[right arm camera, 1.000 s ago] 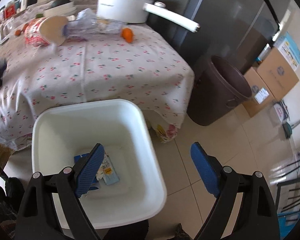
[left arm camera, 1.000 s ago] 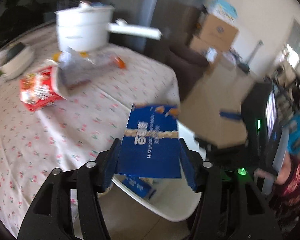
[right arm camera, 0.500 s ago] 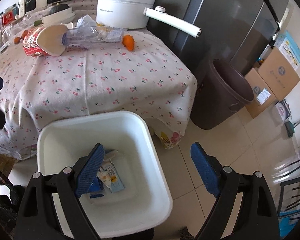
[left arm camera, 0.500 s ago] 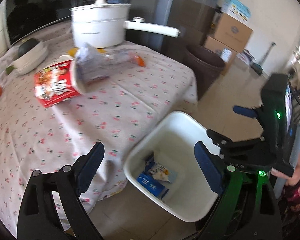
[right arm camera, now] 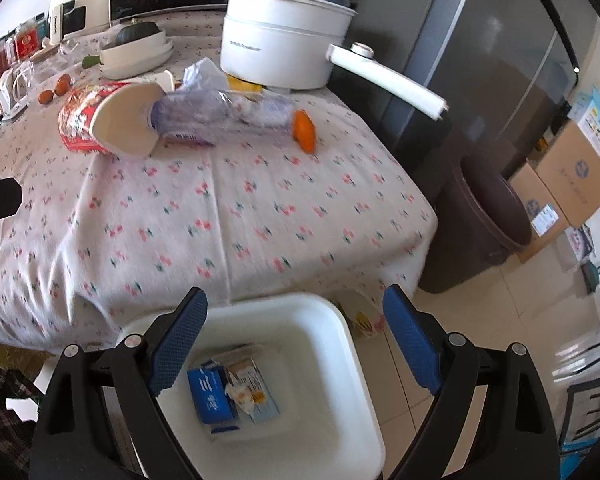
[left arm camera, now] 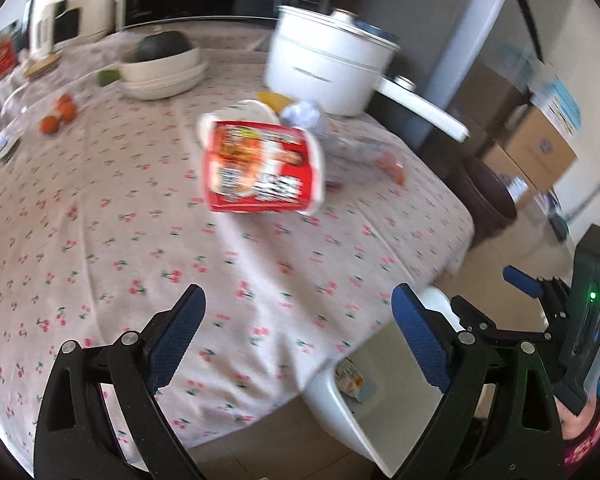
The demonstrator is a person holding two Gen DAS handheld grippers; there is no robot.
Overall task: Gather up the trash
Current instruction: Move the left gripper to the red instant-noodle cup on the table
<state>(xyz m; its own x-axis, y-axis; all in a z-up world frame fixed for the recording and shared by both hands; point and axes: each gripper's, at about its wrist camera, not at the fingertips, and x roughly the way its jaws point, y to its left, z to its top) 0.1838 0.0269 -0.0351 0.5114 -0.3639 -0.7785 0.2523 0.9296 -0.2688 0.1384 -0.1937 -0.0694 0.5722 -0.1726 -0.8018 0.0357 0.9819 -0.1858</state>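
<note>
Left gripper [left arm camera: 298,336] spread wide over the flowered tablecloth [left arm camera: 140,240], jaws just opened, nothing between them. Right gripper [right arm camera: 294,338] likewise agape and empty above the white bin [right arm camera: 340,332] beside the table. In the bin: blue carton [right arm camera: 210,398] and wrappers. On the cloth: red noodle cup [left arm camera: 260,168] on its side, crumpled plastic bottle [right arm camera: 220,114] touching it.

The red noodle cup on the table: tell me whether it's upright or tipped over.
Tipped over. The red noodle cup lies on its side on the tablecloth, its pale open mouth facing sideways, with a crumpled clear plastic bottle reaching into the mouth.
</note>
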